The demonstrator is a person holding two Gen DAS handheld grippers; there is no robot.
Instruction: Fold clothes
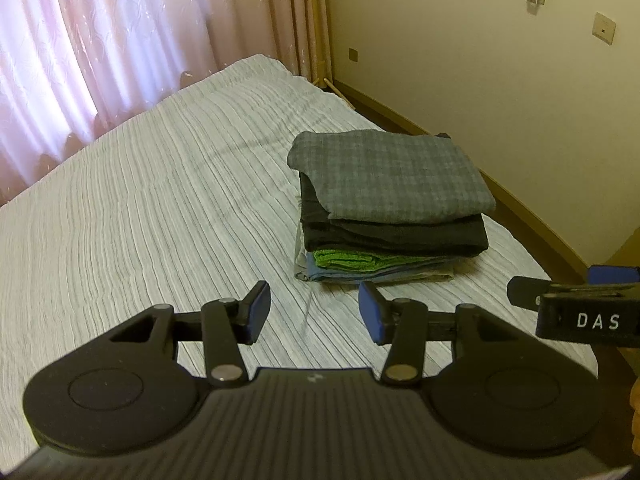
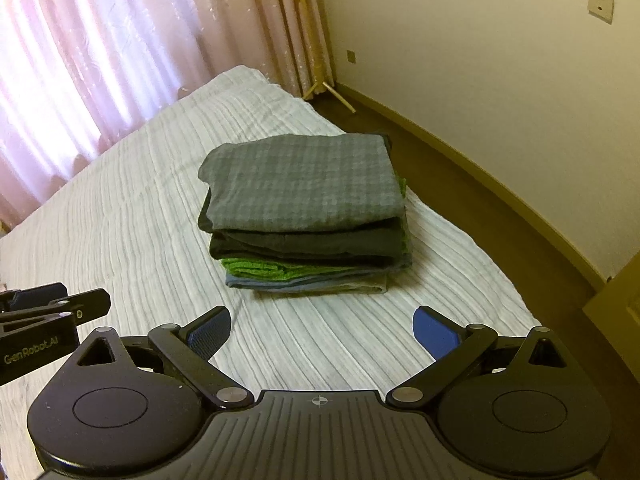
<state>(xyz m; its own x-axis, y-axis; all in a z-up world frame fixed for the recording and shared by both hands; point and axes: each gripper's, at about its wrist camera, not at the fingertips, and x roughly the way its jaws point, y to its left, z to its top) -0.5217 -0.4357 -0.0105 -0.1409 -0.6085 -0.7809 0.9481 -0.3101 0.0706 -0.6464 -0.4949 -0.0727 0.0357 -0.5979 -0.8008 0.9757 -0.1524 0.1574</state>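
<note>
The left tool point(image 1: 315, 312) hangs above the bed point(image 1: 160, 208) with its blue pads apart, released and holding nothing. The right tool point(image 2: 322, 334) does likewise, its pads spread wider still and nothing between them. The two sit side by side: the right tool's tip shows at the right edge of the left view, and the left tool's tip at the left edge of the right view.

Just past both tools, on the striped white bedspread, stands a stack point(image 2: 304, 216) of folded clothes, near the bed's right edge. On top lies a grey checked piece point(image 1: 390, 176), under it a dark piece point(image 1: 400, 236), then a green one point(image 1: 346, 260), then blue and pale layers at the bottom.

Pink curtains point(image 1: 100, 48) hang behind the bed on the left, and a cream wall point(image 1: 480, 60) with sockets stands on the right.
</note>
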